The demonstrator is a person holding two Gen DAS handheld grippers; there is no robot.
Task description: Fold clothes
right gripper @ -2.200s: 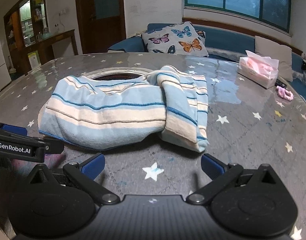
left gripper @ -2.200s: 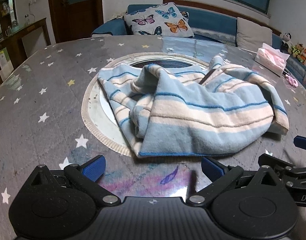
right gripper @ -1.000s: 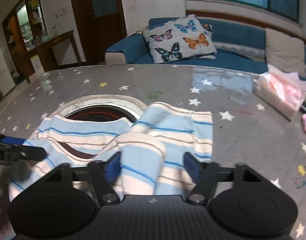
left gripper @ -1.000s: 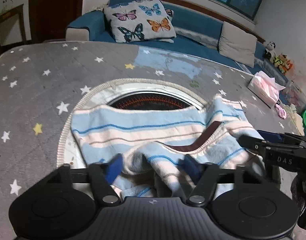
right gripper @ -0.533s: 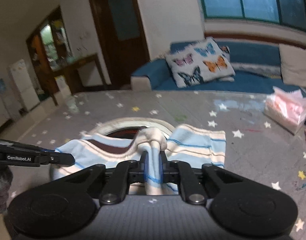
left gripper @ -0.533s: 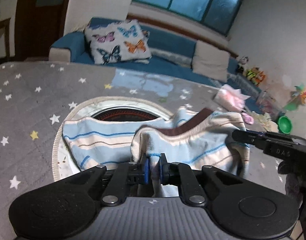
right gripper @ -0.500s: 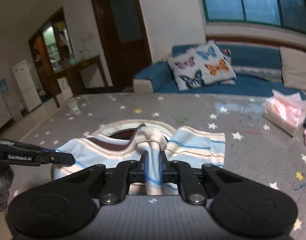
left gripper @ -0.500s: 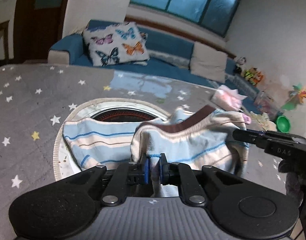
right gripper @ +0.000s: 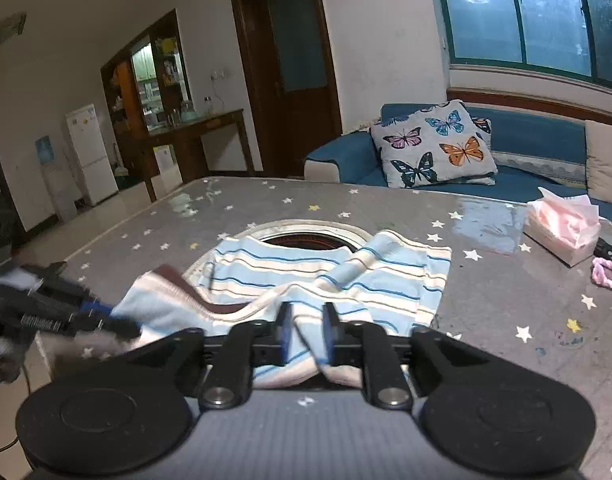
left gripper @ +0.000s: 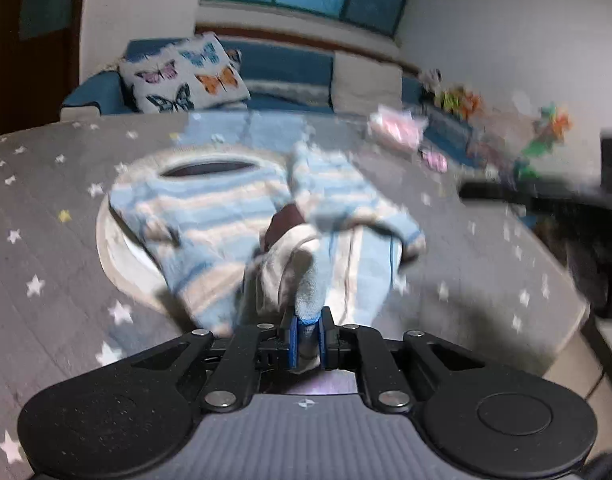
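Lifted since a second ago, the striped knit sweater [left gripper: 234, 216] stretches from nine to three o'clock; left gripper [left gripper: 306, 330] pinches its hem, right gripper [right gripper: 307, 330] fingers opening around fabric.

Star-patterned table [right gripper: 485, 312] carries striped garment [right gripper: 369, 276], tissue box [right gripper: 561, 236], pink scrunchie [right gripper: 607, 274].

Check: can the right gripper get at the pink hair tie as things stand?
Probably yes. The pink hair tie lies on bare table by the tissue box; the right gripper, jaws opening, must first shed the striped garment.
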